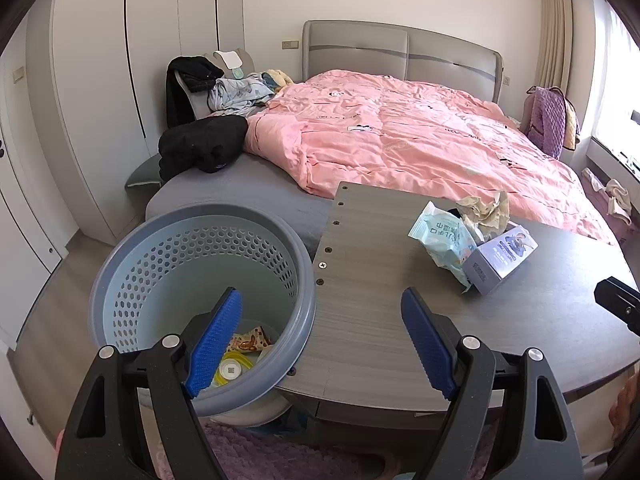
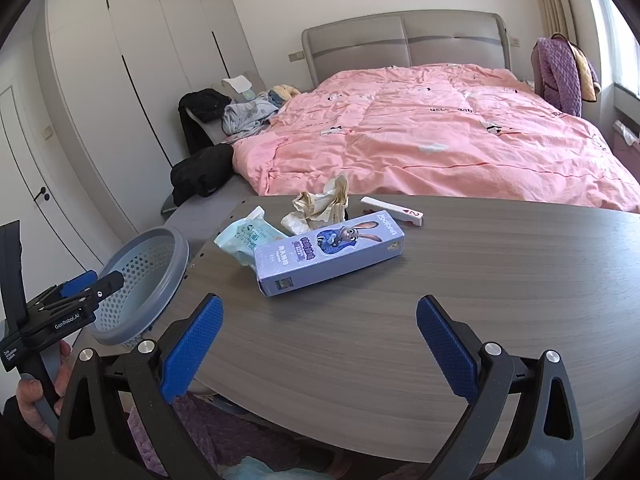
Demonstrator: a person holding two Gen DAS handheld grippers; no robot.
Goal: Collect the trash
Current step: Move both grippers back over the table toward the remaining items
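gaping left gripper (image 1: 322,338) over basket (image 1: 120,264), purple box (image 2: 330,256) on table (image 2: 480,300)

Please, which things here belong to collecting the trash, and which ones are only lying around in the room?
For the job: blue basket; purple box; wet-wipe pack; crumpled paper; small white box; wrappers in basket.

Just lying about: pink duvet; black clothes; purple garment.

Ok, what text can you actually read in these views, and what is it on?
"GenRobot.AI": side of the left tool.
"2" with a red heart: small white card box.
"Zootopia": purple box, printed upside down; its Chinese lettering is too small to read.
Light blue wipes pack: Chinese print, too blurred.
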